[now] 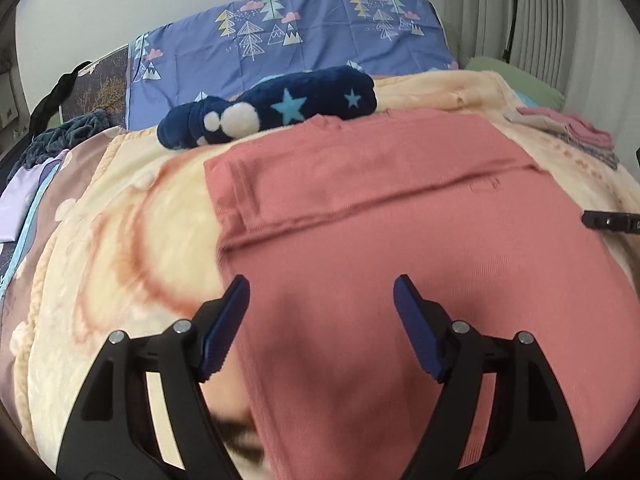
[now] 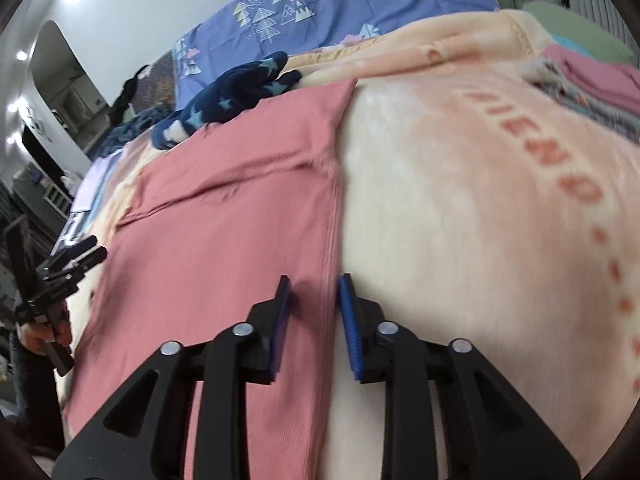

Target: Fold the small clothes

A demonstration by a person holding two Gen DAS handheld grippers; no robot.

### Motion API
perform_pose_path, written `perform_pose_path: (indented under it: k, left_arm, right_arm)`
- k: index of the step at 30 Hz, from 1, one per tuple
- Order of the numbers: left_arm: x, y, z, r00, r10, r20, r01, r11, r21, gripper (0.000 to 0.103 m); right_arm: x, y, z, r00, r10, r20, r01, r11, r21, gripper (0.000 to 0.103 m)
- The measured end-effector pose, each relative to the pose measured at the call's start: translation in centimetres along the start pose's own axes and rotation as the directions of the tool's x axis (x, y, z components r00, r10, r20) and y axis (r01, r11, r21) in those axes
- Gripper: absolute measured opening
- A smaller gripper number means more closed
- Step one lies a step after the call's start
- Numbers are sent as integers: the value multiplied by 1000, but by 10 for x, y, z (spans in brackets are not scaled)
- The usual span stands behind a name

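Pink garment (image 2: 224, 240): only right view shows blanket (image 2: 460, 220) lettering.

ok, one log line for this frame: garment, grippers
pink garment: flat on blanket | left gripper: open, empty | right gripper: open over garment edge, empty

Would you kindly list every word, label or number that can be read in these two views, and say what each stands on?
"IEND": orange capitals woven into the cream blanket, right wrist view; a blurred letter before the I, perhaps an R, and the start are unclear, so the whole word cannot be told.
Small dark mark on the pink garment: too small and blurred to read.
Blue patterned sheet: trees and clouds only, no text.
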State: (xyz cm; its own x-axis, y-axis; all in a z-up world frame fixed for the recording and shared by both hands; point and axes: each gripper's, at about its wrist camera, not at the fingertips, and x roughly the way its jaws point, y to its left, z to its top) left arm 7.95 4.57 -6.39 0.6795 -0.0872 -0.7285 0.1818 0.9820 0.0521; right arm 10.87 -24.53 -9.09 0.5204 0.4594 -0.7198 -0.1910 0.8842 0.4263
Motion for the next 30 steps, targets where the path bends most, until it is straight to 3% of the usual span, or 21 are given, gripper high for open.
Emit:
perform_pose_path:
  k: [12,19,24,30]
  left_arm:
    - [-19,13,-57,995,2,-97,-6,999,-42,76]
    - [-37,24,-85,992,-73,-107,60,992,-114,76]
    - [-58,34,-106,980,-180,-90,161,969,-186,71]
    - [-83,21,-137,968,-238,-75,224,960,-167,66]
  right_arm:
    - [-19,2,-38,999,44,-24,-44,999,23,35]
    - [-32,4,-58,998,60,-28,-59,998,24,38]
    - [-44,3,-76,996,84,-26,-83,996,25,40]
    - [-61,-3,-101,991,130,-29,-128,990,67,40]
